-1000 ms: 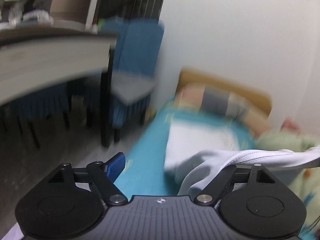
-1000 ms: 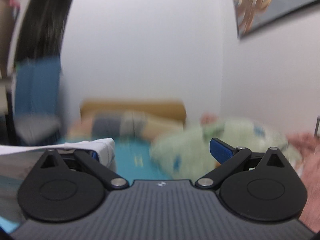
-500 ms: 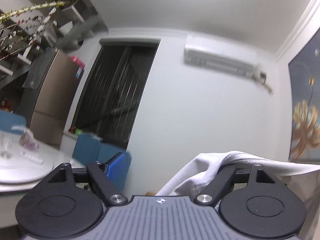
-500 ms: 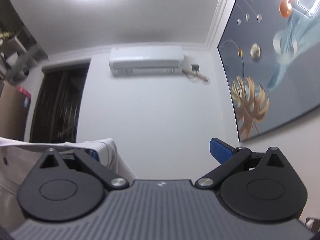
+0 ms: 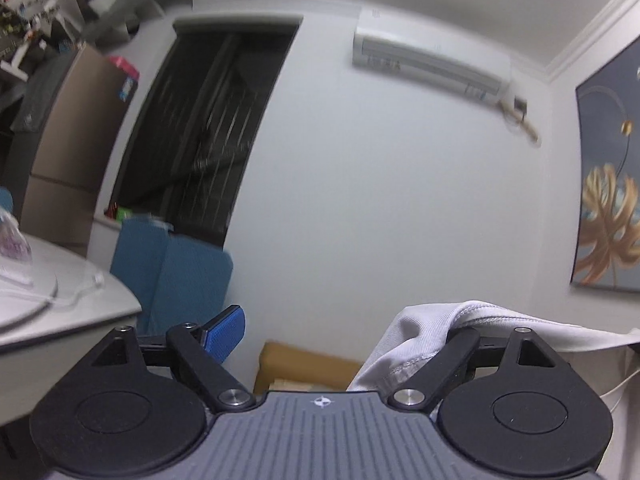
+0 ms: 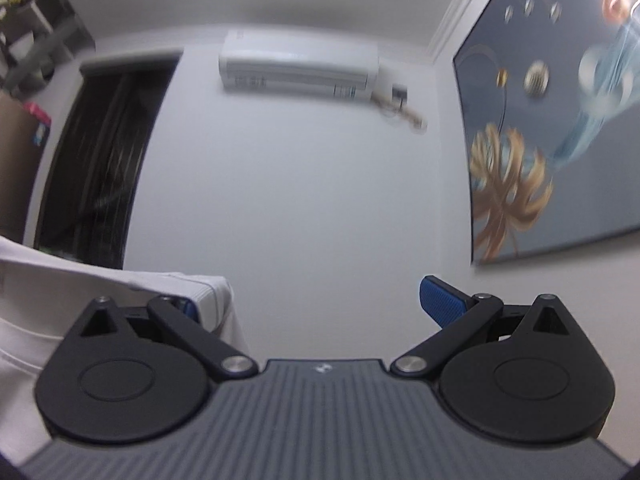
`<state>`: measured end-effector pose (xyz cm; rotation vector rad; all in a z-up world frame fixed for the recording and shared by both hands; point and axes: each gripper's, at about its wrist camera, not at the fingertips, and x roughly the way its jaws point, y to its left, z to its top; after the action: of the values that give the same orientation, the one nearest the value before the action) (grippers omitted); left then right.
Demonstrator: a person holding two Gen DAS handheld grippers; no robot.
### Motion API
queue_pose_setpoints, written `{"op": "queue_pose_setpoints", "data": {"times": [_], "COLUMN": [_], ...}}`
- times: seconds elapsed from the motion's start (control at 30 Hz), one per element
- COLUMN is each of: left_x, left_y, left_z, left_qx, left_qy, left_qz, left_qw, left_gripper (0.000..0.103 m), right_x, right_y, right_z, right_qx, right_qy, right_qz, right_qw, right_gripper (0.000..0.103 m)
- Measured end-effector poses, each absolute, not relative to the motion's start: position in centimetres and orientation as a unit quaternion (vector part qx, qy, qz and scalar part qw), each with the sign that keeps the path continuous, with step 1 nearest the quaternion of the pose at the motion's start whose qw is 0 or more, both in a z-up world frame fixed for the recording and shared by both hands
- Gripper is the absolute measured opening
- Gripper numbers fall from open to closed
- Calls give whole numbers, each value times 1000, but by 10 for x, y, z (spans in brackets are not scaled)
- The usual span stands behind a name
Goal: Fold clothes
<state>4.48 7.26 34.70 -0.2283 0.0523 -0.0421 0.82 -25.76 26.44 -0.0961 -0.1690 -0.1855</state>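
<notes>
A white garment [image 5: 424, 336] hangs over the right finger of my left gripper [image 5: 340, 332]; its hem stretches off to the right. The left gripper's jaws stand wide apart, with the blue left pad [image 5: 224, 330] bare. In the right wrist view the same white garment [image 6: 60, 300] is draped over the left finger of my right gripper [image 6: 316, 304] and covers most of its blue pad. The right blue pad [image 6: 442, 306] is bare and the jaws stand wide apart. Both grippers point up at the far wall, with the cloth spanning between them.
A white wall with an air conditioner [image 5: 428, 60] and a dark doorway [image 5: 208, 136] faces me. A blue chair [image 5: 172, 268] and a white table edge [image 5: 68, 312] are at the left. A wooden headboard [image 5: 304, 364] shows low down. A painting [image 6: 560, 140] hangs at the right.
Both grippers swung up from facing the bed to facing the upper wall, lifting the white garment with them. Since half a second ago both have tilted slightly back down.
</notes>
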Motion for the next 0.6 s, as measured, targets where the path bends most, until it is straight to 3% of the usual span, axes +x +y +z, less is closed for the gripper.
{"op": "queue_pose_setpoints", "data": {"times": [0.23,0.6], "left_x": [232,518], "left_y": [69,68], "left_z": [197,-78], "left_qx": [-85,-59], "left_qy": [124,284], "left_qz": [-6,62], "left_qw": [989,955], "left_gripper": [88,84], "right_x": [198,471], "right_y": [-274,-260], "right_z": [132,-94], "right_qx": [-37,-34], "right_qy": [61,202], "right_qz": [-89,-54], "right_qw": [993,977], "right_gripper": [103,103]}}
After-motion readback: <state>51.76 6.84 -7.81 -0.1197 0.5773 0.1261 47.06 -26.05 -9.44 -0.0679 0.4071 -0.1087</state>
